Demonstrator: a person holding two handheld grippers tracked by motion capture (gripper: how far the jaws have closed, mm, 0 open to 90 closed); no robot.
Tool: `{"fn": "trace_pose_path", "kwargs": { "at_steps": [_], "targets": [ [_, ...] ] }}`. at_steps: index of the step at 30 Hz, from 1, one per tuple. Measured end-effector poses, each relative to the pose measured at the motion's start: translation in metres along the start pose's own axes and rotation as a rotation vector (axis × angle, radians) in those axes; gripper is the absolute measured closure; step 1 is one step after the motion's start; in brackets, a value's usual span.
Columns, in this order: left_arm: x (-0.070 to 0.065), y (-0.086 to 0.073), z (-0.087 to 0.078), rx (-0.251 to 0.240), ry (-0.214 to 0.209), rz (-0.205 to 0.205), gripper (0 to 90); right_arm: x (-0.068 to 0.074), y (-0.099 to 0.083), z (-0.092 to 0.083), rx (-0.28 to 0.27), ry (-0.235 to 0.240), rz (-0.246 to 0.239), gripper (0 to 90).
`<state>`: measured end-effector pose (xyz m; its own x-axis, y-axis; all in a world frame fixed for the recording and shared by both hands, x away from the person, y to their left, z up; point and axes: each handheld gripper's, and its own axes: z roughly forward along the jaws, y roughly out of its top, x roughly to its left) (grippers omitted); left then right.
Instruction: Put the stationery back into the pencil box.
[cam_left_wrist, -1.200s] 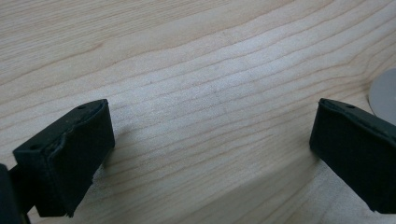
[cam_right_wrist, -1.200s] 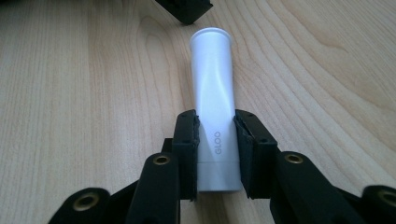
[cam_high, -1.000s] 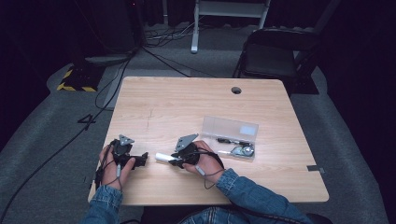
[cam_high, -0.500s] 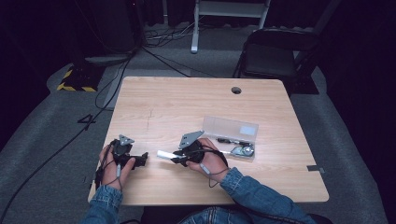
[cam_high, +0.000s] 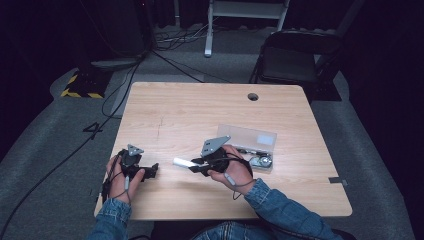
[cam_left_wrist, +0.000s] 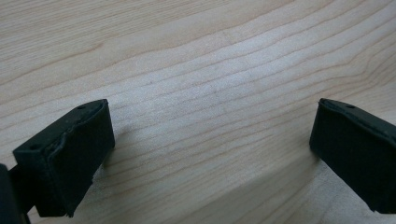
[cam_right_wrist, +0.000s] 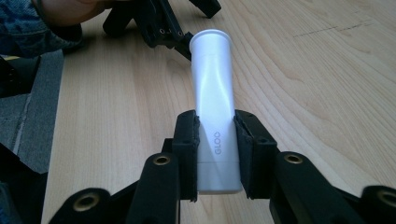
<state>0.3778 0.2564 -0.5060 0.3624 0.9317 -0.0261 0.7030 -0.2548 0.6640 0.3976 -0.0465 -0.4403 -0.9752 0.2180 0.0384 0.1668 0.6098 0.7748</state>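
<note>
Right gripper (cam_right_wrist: 215, 154) is clamped on a white glue stick (cam_right_wrist: 214, 102), pads squeezing it on both sides near its lower end, with the "GLOO" lettering sitting right between them. In the right gripper view the tube sticks out past the jaws and points toward the left gripper (cam_right_wrist: 159, 21), which sits a bit farther off on the wood. From the high view, the right gripper (cam_high: 192, 165) holds the glue stick (cam_high: 184, 162) roughly level over the table (cam_high: 200, 110), near the front edge, with the tube's free end aimed at the person's left side. Just beside the right hand (cam_high: 235, 170), on its far right, there's a clear plastic case (cam_high: 247, 137) lying on the table with some small metal bits in it, too small to make out.

Left gripper (cam_high: 150, 171) rests low at the front-left part of the table, well apart from the case. Its own view shows both black pads (cam_left_wrist: 70, 154) standing wide, nothing but bare wood grain between them.
</note>
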Motion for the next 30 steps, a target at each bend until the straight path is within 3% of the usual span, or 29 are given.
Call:
{"fn": "trace_pose_path", "kwargs": {
  "at_steps": [15,30],
  "targets": [
    [0.0,0.0,0.0,0.001,0.0,-0.001,0.2,0.001,-0.005,-0.035,-0.041,-0.006,0.0,71.4],
    [0.0,0.0,0.0,0.0,-0.001,0.001,0.2,-0.006,-0.009,-0.069,-0.029,-0.015,0.005,71.4]
  ]
}}
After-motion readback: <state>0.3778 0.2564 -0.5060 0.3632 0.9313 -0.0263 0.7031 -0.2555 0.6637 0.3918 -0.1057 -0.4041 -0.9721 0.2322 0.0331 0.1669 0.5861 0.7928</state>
